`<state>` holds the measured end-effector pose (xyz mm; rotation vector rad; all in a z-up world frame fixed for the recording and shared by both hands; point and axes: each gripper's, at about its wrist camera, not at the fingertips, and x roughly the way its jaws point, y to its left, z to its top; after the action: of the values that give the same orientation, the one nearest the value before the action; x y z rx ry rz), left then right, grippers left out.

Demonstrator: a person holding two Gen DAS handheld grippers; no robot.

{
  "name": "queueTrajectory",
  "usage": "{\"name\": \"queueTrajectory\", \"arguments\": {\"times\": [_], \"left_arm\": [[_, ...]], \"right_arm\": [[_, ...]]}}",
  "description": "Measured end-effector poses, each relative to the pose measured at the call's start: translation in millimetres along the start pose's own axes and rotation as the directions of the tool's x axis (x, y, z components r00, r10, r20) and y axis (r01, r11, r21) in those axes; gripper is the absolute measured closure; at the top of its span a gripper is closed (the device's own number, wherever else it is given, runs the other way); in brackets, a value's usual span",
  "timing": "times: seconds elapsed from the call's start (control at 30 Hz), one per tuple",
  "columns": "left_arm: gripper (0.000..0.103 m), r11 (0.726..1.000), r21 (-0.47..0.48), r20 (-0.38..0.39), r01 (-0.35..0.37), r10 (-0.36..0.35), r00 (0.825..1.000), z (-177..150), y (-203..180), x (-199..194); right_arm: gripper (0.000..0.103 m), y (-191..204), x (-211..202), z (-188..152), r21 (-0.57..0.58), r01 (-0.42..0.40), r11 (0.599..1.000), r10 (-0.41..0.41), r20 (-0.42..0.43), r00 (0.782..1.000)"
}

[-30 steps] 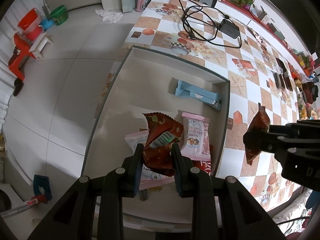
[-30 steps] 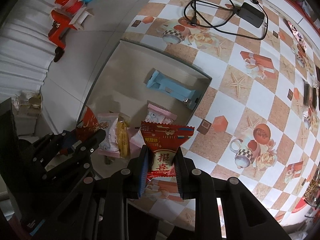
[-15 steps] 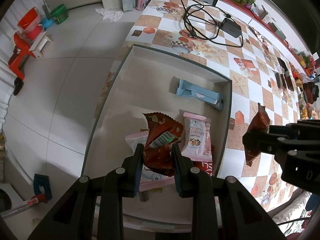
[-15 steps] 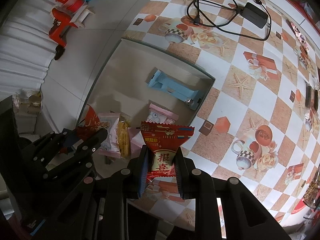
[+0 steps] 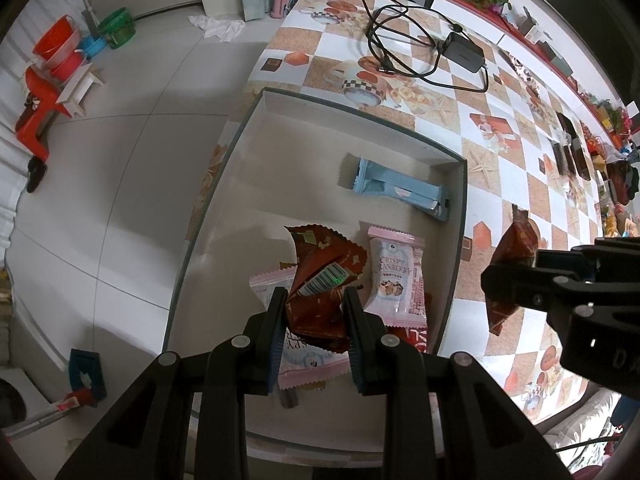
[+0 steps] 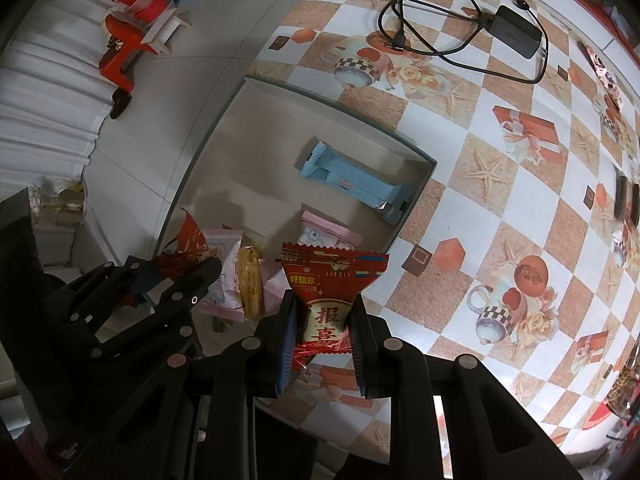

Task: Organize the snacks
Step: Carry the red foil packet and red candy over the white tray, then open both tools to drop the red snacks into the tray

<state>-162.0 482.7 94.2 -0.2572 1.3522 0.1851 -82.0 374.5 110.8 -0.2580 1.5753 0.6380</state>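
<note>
A shallow grey box (image 5: 456,240) (image 6: 424,184) sits at the table's near left corner. My left gripper (image 5: 316,300) (image 6: 192,276) hangs over the box's near end, shut on a dark red snack packet (image 5: 320,276) (image 6: 188,244). My right gripper (image 6: 324,304) (image 5: 516,280) is shut on a bright red packet with gold characters (image 6: 326,284) (image 5: 512,252), held above the tablecloth just right of the box. In the box lie a light blue bar (image 5: 400,190) (image 6: 352,180), a pink cranberry packet (image 5: 396,276), more pink packets (image 6: 224,280) and a yellow biscuit pack (image 6: 250,280).
A black charger with coiled cable (image 5: 460,54) (image 6: 516,32) lies at the table's far end. More snacks (image 5: 568,152) line the right edge. The tiled floor to the left holds red and green basins (image 5: 60,48) and a small stool (image 5: 84,88).
</note>
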Motion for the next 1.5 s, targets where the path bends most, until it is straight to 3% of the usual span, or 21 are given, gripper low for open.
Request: {"name": "queueTrajectory", "arguments": {"times": [1.5], "left_arm": [[0.073,1.0,-0.002,-0.028,-0.018,0.018,0.999,13.4,0.5,12.8]], "right_arm": [[0.077,4.7,9.7,5.7,0.002,-0.007,1.0,0.007,-0.013,1.0]]}}
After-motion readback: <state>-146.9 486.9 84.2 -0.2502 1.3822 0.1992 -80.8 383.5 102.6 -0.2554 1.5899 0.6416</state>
